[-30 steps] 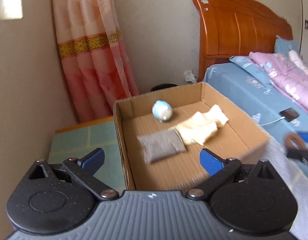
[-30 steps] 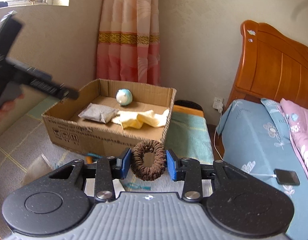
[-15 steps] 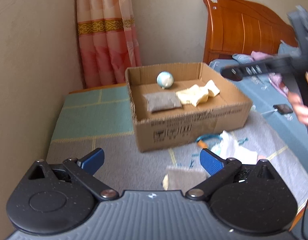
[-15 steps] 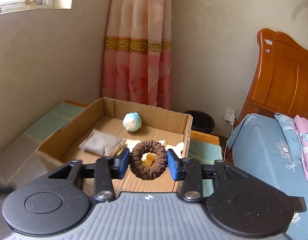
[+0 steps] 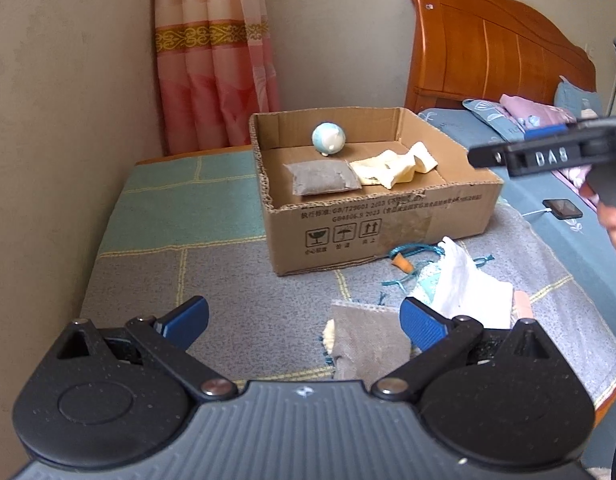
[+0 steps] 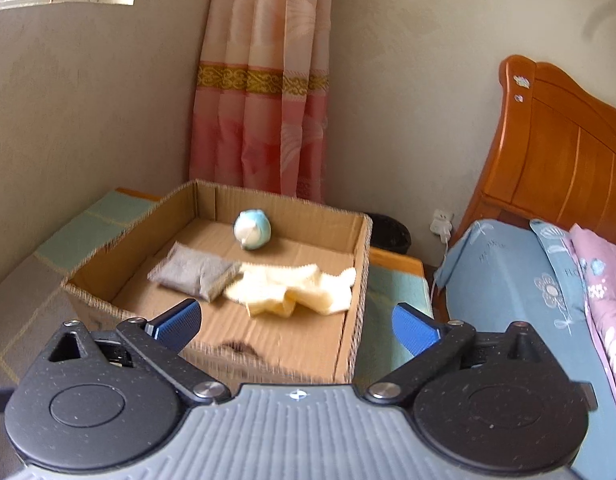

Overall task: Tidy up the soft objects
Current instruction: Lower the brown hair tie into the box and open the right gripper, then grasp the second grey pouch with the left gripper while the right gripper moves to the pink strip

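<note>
An open cardboard box (image 5: 388, 216) (image 6: 348, 344) stands on a low bench. It holds a blue-white ball toy (image 5: 328, 139) (image 6: 252, 229), a grey pouch (image 5: 322, 177) (image 6: 195, 272) and a yellow cloth (image 5: 392, 168) (image 6: 291, 290). A blurred brown scrunchie (image 6: 239, 347) lies at the box's near inner edge. My right gripper (image 6: 295, 322) is open and empty above the box's near wall. My left gripper (image 5: 303, 322) is open and empty, low over the bench, near a grey cloth (image 5: 368, 340), white cloth (image 5: 468, 292) and teal cord (image 5: 412, 250).
The bench has a grey and green mat (image 5: 179, 208). A wall and pink curtain (image 5: 211, 60) stand behind. A bed with blue sheet (image 6: 508, 280), wooden headboard (image 6: 568, 152) and a phone (image 5: 564, 208) lies to the right. A black bin (image 6: 388, 236) sits behind the box.
My right gripper opened and let go of the brown scrunchie, which dropped into the box. My left gripper drew back from the box and down toward the cloths on the bench.
</note>
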Available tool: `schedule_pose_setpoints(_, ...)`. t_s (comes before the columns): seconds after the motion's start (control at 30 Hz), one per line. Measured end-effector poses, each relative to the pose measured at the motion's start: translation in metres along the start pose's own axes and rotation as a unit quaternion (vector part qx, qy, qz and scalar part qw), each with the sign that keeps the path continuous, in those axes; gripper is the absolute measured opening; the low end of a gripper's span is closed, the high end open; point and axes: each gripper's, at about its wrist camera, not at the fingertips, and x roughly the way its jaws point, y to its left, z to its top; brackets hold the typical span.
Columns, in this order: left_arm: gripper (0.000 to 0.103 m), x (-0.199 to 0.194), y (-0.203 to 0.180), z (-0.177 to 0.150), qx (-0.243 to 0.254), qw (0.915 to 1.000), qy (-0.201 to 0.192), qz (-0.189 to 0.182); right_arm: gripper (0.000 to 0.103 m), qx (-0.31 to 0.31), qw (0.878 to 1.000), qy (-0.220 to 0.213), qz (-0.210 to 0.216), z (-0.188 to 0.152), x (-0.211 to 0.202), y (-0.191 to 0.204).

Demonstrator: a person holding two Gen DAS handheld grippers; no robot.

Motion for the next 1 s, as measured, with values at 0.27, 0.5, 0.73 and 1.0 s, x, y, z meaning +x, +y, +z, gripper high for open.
schedule_pose_setpoints(0.27,0.101,0.0,-0.013,-0.009,0.02,0.9997,0.006,-0.008,0.103,0.028,0.998,0.039,-0.029,-0.042,-0.012,-0.003)
schedule_pose_setpoints(0.5,0.101,-0.001,-0.017,-0.016,0.023,0.9995,0.013,-0.018,0.103,0.066,0.99,0.106,-0.062,-0.082,-0.016,-0.013)
schedule_pose_setpoints(0.73,0.101,-0.001,-0.021,-0.022,0.028,0.9993,0.015,-0.02,0.103,0.085,0.981,0.16,-0.071,-0.113,-0.011,-0.01)
schedule_pose_setpoints(1.0,0.101,0.004,-0.028,-0.027,0.034,0.9985,0.026,-0.034,0.103,0.091,0.978,0.172,-0.079,-0.12,0.003,0.007)
